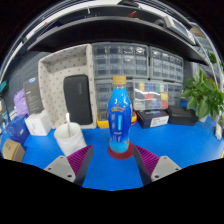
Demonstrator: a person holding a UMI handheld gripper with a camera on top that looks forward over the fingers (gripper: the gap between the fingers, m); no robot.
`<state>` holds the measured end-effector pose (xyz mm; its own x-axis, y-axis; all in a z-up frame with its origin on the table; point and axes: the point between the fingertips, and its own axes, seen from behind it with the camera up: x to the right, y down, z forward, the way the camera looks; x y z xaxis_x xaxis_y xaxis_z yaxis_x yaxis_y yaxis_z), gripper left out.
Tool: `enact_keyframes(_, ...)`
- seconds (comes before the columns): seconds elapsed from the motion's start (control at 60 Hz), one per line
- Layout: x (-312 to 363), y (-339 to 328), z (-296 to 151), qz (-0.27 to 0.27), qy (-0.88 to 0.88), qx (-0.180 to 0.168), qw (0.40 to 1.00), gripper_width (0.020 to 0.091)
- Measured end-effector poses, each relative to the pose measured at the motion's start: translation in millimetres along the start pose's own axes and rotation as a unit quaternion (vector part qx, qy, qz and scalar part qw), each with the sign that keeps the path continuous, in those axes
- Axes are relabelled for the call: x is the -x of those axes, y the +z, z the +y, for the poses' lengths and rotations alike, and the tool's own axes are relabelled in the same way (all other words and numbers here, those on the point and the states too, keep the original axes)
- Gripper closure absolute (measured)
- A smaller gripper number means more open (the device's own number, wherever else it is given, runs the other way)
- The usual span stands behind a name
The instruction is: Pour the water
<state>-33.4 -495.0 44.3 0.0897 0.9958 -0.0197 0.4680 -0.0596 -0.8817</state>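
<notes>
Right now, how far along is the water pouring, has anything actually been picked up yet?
Done so far: the gripper is lined up with the blue bottle, which stands upright on the blue table just ahead of the open fingers. In hand: nothing, neither finger touches it. Its orange cap looks on. Left: close in, grasp, lift and pour, possibly into the white cup to one side.

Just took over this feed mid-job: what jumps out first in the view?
The blue bottle with its orange cap stands upright on the blue table, just ahead of the open gripper, centred on the gap between the two fingers. A white cup sits to the bottle's left, nearer the left finger. Behind, grey drawer cabinets line the wall and a green plant stands far right.
</notes>
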Motion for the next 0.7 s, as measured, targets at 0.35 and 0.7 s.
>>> enact_keyframes(0.35,30.1,-140.1,-23.6,0.006,-0.009,0.003,1.000,0.0284)
enact_keyframes(0.7,83.5,-216.8,-73.5,-0.047,-0.027,-0.068,0.996,0.0270)
